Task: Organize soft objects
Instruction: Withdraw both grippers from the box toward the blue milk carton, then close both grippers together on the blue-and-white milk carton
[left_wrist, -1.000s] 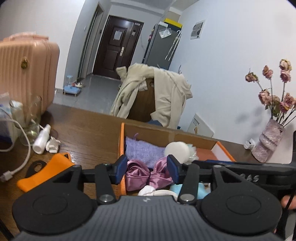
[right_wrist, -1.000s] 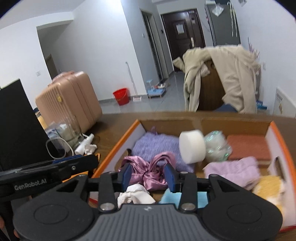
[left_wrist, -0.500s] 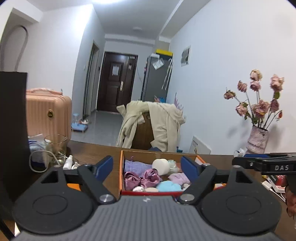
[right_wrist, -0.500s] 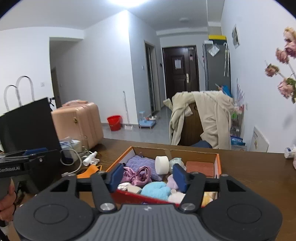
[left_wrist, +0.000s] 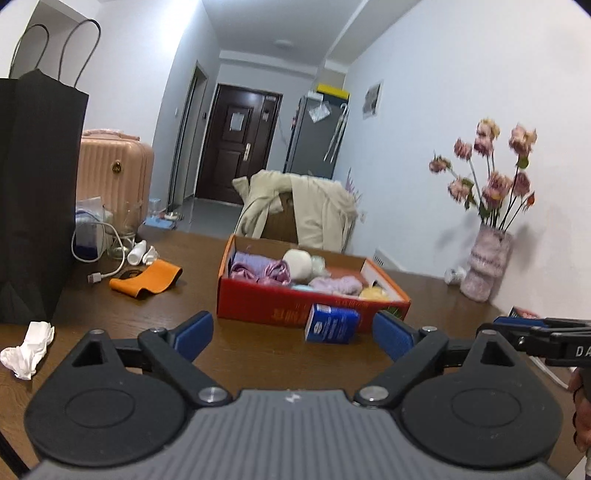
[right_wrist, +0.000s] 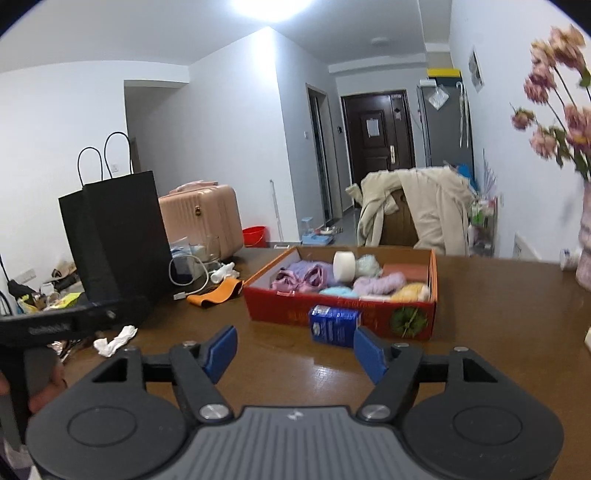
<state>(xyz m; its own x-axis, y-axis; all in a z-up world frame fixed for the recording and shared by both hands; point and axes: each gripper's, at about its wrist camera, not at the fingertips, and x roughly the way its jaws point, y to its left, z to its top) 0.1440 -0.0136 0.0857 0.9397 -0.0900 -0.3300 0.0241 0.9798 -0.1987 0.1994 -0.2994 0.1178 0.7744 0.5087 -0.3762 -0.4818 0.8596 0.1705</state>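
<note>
Stretching across both views is a dark brown wooden table (left_wrist: 258, 354), the largest thing in sight. At its left edge stands a tall black paper bag (left_wrist: 37, 192) with looped handles, upright. Near the middle of the table sits a red and orange cardboard box (right_wrist: 343, 317), open at the top. Soft items fill the box: a purple knitted cloth (right_wrist: 306, 267) at the back left, a shiny pink satin bundle (right_wrist: 295, 282) just in front of it, a white roll (right_wrist: 344, 266) standing near the centre, a lilac yarn bundle (right_wrist: 376, 284) to the right, a light blue puff (right_wrist: 338, 291) near the front wall, and a yellow fluffy piece (right_wrist: 410, 291) at the front right.

Both grippers hang above the table, well short of the box. The left gripper (left_wrist: 293, 338) has its blue-padded fingers spread wide and holds nothing. The right gripper (right_wrist: 293, 350) is likewise spread apart and holds nothing.

A small blue packet (right_wrist: 334, 325) lies on the table touching the box's front wall. An orange band (left_wrist: 146, 280) lies left of the box, apart from it. A crumpled white tissue (left_wrist: 26, 349) rests on the table beside the bag's foot. A vase of pink flowers (left_wrist: 485, 266) stands at the far right.
</note>
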